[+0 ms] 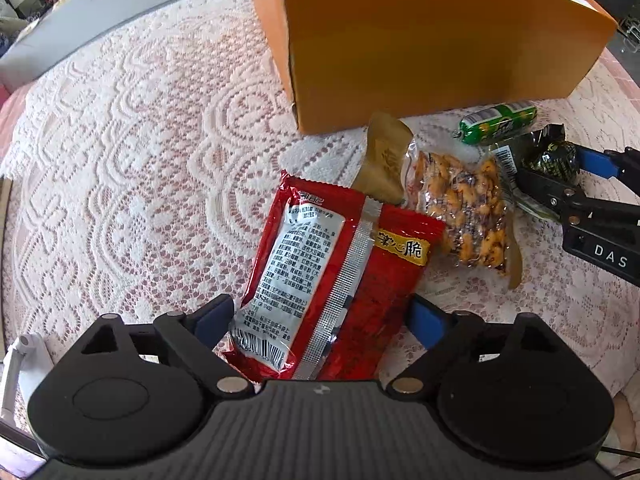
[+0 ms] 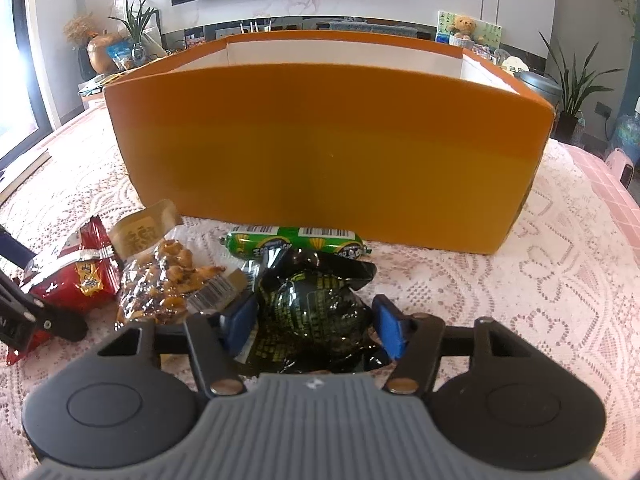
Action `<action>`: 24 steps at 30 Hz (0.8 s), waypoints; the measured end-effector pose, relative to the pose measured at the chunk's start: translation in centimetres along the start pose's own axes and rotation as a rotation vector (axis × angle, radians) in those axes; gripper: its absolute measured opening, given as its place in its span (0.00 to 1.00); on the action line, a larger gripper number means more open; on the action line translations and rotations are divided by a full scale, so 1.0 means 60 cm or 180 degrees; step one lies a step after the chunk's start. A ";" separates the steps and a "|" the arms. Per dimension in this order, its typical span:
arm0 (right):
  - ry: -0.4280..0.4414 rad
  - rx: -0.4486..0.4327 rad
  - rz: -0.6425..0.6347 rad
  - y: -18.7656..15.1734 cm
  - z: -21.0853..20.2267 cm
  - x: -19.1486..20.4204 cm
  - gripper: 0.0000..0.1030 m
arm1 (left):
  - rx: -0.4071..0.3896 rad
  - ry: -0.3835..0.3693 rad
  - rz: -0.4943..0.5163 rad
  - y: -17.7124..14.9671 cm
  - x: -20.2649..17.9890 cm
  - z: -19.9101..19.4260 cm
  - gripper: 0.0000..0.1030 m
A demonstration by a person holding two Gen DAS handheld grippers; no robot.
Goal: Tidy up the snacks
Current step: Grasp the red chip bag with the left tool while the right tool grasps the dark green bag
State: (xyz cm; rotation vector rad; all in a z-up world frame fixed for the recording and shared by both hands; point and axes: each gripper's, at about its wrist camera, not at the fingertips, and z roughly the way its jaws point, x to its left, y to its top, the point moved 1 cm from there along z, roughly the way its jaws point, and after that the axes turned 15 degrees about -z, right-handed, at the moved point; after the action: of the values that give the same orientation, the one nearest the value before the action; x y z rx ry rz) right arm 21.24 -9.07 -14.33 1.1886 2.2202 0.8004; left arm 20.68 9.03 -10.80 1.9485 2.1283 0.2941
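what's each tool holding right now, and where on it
Left tool: straddles the red snack packet at its near end. Right tool: around the dark green packet mid-body. Whether either actually grips cannot be told.

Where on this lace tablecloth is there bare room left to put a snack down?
Bare lace lies left of the red packet, running to the table edge beside the orange box, and right of the dark packet below the box's right corner. It is crowded in front of the box: the red packet, peanut bag, green sausage, dark packet and both grippers sit close together.
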 end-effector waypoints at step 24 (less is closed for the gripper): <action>-0.0032 -0.0053 0.0038 -0.003 -0.096 -0.017 0.48 | -0.0910 -0.0305 0.0094 -0.022 -0.083 -0.177 0.95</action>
State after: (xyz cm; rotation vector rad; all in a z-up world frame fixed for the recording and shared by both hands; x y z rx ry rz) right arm 17.85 -11.53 -10.25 1.1965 2.1961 0.8145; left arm 16.55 4.12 -0.92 1.7935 1.8820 0.4724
